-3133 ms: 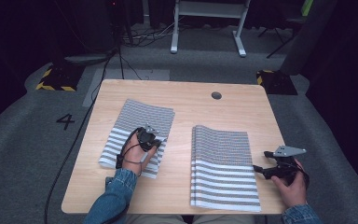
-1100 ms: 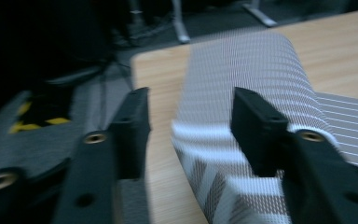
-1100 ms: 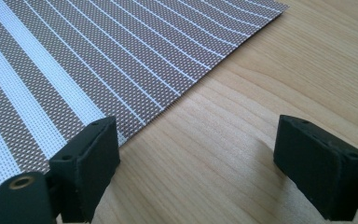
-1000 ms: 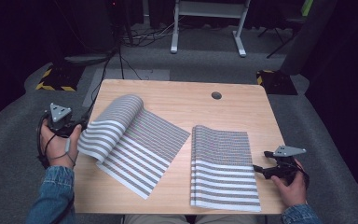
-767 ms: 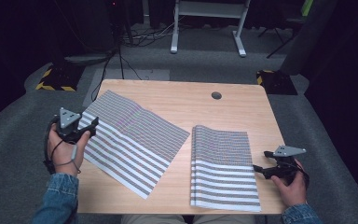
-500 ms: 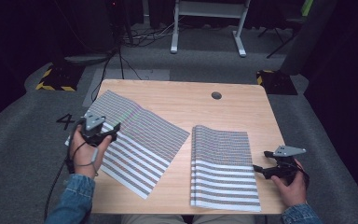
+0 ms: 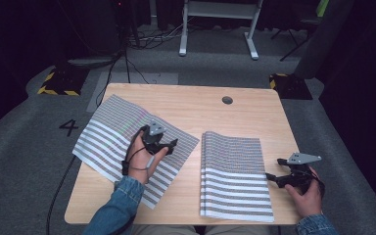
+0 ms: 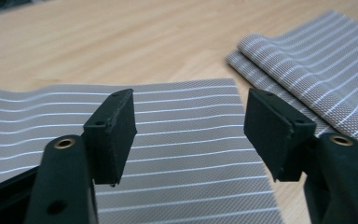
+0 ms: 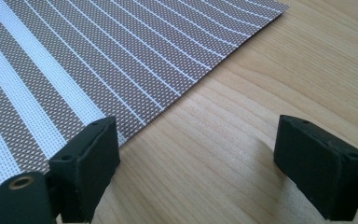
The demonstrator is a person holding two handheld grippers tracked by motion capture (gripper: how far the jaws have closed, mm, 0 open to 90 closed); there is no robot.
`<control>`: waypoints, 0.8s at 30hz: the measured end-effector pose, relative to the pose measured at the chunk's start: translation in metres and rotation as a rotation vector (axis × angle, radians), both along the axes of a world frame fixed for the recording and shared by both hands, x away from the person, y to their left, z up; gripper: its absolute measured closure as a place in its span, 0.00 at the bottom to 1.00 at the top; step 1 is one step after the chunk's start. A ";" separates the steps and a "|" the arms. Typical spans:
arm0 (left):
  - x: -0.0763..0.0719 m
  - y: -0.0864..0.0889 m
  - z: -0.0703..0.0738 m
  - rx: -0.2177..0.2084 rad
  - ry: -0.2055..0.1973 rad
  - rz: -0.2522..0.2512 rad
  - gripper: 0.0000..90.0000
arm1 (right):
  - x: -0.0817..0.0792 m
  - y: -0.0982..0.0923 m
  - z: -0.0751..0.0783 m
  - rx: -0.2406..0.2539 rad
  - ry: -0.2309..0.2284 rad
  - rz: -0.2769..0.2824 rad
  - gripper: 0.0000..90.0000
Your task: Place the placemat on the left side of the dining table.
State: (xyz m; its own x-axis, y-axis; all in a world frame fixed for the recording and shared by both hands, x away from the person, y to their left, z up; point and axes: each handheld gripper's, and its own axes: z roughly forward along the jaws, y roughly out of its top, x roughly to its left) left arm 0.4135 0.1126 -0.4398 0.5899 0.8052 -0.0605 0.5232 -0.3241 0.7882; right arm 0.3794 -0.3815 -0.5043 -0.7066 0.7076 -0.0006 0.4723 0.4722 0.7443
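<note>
A grey mat with white stripes (image 7: 112, 142) lies unfolded and flat on the left half of the wooden table (image 7: 191, 105). My left gripper (image 7: 170, 145) hovers over this mat's right part. Its jaws have just been opening and stand open with nothing between them (image 8: 191, 121), above the striped mat (image 8: 37, 112). A second striped mat (image 7: 232, 176), folded, lies right of centre and appears farther off in the left gripper view (image 8: 317, 65). My right gripper (image 7: 273, 179) rests open (image 9: 196, 154) on bare wood at that folded mat's right edge (image 9: 98, 51).
A round cable hole (image 7: 227, 100) sits near the table's far edge. The unfolded mat's left corner overhangs the table's left side. Behind the table stand a white metal frame (image 7: 215, 29), floor cables (image 7: 122, 54) and yellow-black striped blocks (image 7: 56, 83).
The left hand has travelled from beyond the table's left edge rightward and lower, over the mat. The mat's raised left part was let go and now lies flat. The right hand has not moved.
</note>
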 end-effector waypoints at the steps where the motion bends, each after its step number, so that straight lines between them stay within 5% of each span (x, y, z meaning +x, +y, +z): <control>1: 0.002 -0.007 -0.004 0.001 0.020 -0.009 0.37 | 0.000 0.000 0.000 0.000 0.000 0.000 0.16; 5: 0.012 -0.030 -0.020 0.041 0.053 -0.023 0.35 | 0.000 0.000 0.000 0.000 0.000 0.000 0.16; 17: 0.023 -0.046 -0.054 0.085 0.125 -0.021 0.32 | 0.000 0.000 0.000 0.000 0.000 0.000 0.16; 24: 0.024 -0.051 -0.058 0.116 0.112 -0.005 0.32 | 0.000 0.000 0.000 0.000 0.000 0.000 0.16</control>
